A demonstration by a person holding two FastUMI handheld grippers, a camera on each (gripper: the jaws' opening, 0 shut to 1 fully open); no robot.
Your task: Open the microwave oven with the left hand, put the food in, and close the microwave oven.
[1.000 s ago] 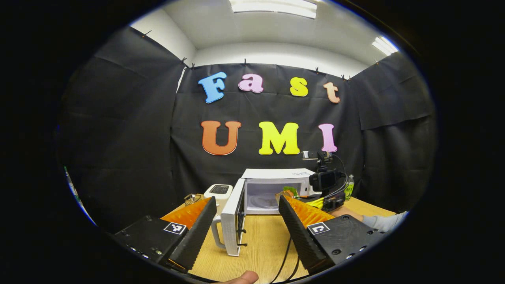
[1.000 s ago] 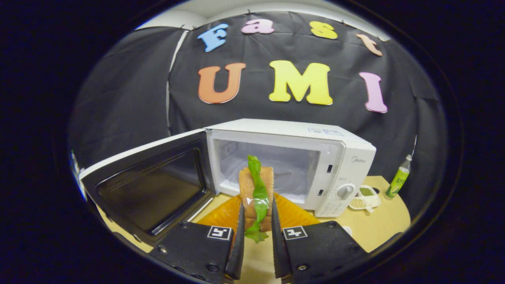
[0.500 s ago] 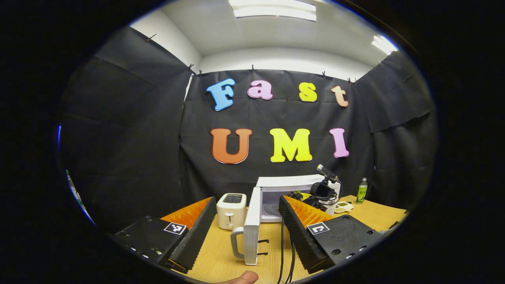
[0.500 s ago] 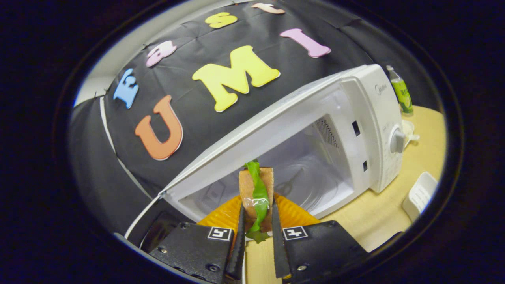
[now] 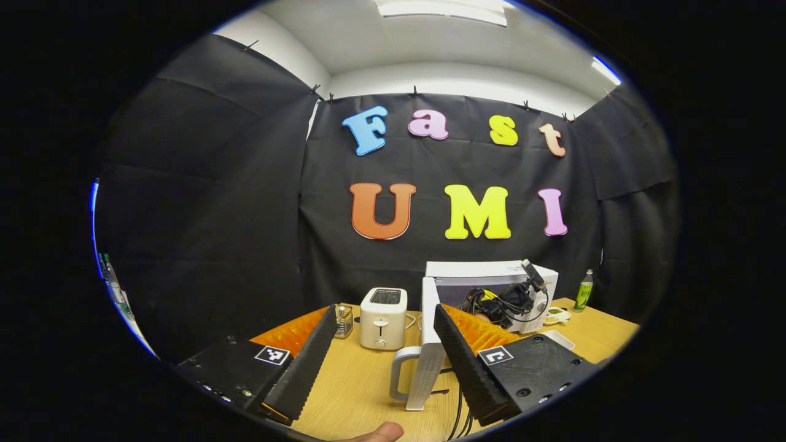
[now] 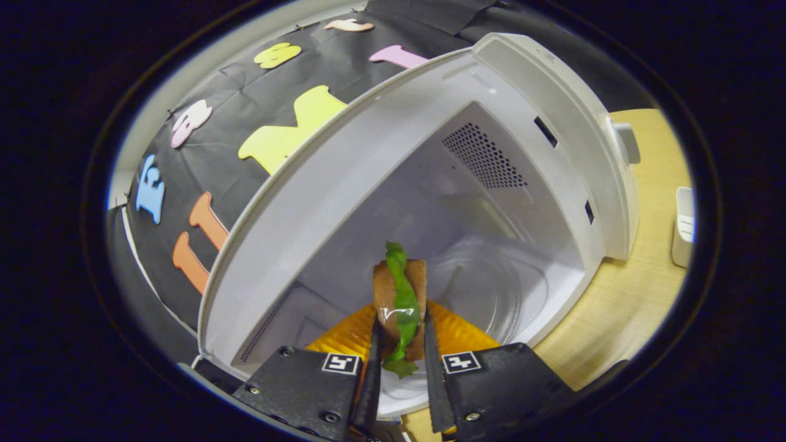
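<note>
Wooden table [image 5: 362, 393], black cloth walls [image 5: 202, 202] (white ceiling [image 5: 430, 49]), toaster [image 5: 383, 310].

The white microwave [image 6: 466, 141] stands open, its door [image 5: 428, 344] swung out edge-on toward 6 o'clock. The sandwich [image 6: 400, 302], brown bread around green lettuce, stands on edge at the cavity mouth above the glass turntable [image 6: 491, 288].

A white toaster [image 5: 382, 318] stands on the wooden surface [image 5: 362, 393], a small wire holder [image 5: 344, 320] at its nine o'clock; green bottle [image 5: 583, 290] and white dish [image 5: 556, 315] sit at three o'clock.
</note>
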